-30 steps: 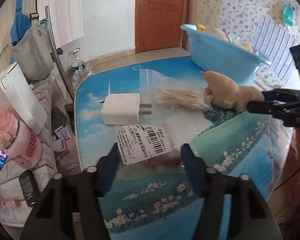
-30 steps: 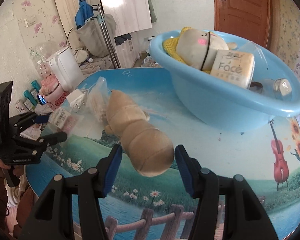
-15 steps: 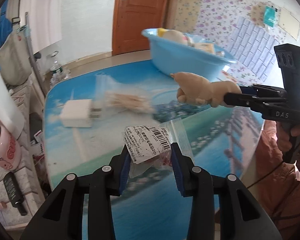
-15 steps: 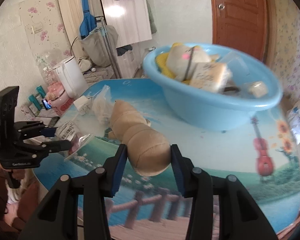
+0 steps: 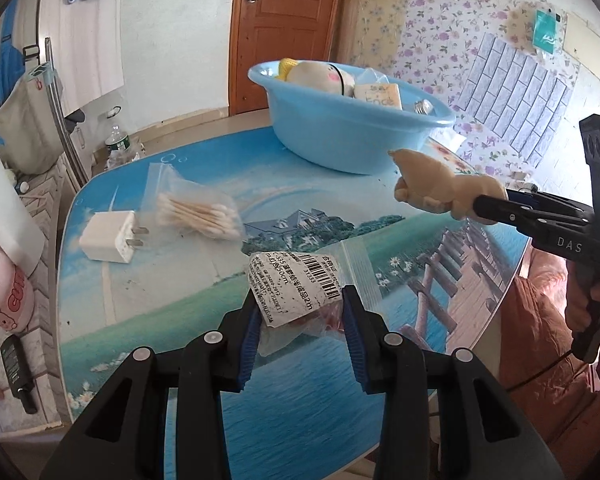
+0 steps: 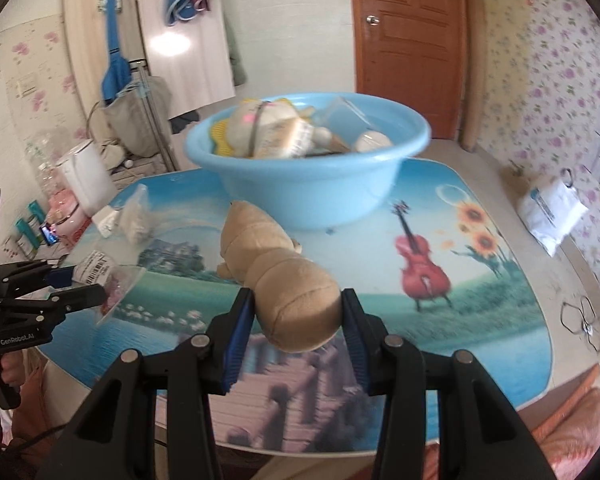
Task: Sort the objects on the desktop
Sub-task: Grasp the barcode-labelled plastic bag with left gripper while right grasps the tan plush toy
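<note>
Nearest, the left gripper (image 5: 300, 312) has its blue-padded fingers (image 5: 249, 336) clamped on a clear zip bag (image 5: 300, 292), held up off the table (image 5: 180, 300). The bag carries a crumpled white label printed with a barcode and small text, and something reddish shows through the plastic low between the pads. The right gripper (image 6: 298, 312) is likewise closed tight on a tan plush toy (image 6: 276, 276), soft and segmented, its rounded rear squeezed between the pads while the head end points away toward the basin; it too hangs above the tabletop. Past the bag, on the table's printed landscape, a white plug adapter (image 5: 110, 236) lies on its side with its prongs toward a clear packet of cotton swabs (image 5: 198, 216) just beside it. Farther back stands a light blue basin (image 5: 348, 136), holding a pale round plush with a pink cheek, a cream box and other small items. Behind it is a brown wooden door (image 5: 288, 28).
</note>
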A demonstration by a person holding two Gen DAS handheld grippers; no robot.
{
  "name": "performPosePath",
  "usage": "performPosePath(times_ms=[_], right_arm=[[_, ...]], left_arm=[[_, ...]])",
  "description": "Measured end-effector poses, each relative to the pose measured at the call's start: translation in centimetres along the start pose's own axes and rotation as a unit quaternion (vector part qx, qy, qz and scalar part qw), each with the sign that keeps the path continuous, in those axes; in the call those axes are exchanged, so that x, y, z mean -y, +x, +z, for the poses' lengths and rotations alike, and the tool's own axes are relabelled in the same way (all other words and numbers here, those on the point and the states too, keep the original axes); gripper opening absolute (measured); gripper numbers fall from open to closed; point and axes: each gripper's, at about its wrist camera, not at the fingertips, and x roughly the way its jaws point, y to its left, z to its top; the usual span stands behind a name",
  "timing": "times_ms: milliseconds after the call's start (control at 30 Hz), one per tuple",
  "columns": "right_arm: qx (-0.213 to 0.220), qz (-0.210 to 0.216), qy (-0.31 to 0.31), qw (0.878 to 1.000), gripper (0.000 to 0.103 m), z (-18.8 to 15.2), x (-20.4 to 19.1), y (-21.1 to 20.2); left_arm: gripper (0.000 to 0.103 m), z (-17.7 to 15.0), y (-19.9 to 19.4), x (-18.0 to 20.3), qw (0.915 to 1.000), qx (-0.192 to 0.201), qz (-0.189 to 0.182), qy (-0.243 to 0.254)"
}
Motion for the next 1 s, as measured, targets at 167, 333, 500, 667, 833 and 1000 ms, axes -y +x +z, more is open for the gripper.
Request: performPosePath(times_ms=[167,333,500,667,833,1000], right_arm=[[-0.016,0.008,0.010,1.000,0.044,-0.9,0.7,0.7],[-0.017,0.011,-0.007,1.000,0.047,-1.2,0.4,0.8],[-0.023,0.006,-0.024,0.999,0.057,-1.5,-0.1,1.7],[-0.024,0.001,-0.042,0.999,0.063,-1.8,-0.4,2.3],[-0.012,-0.002,-0.054,0.998,0.063,-1.6,-0.7,2.5],[-0.007,-0.002,-0.054,0.999,0.063,-1.4,-0.8,3.4]], left_arm=[[0.038,-0.3,0.6,0.7,0.9999,-0.008,-0.001,0.008],[0.040,-0.6,0.8,0.9,0.9999,-0.007,0.002,0.011],[0.045,-0.8,1.2,1.1,0.9999,-0.004,0.007,0.013],[0.054,-1.2,1.6,1.0,0.9999,-0.007,0.009,0.012],[0.059,-1.3,1.8,0.9,0.9999,-0.006,0.008,0.011],[0.069,-1.5,2.0,1.1,0.9997,-0.001,0.015,0.017]])
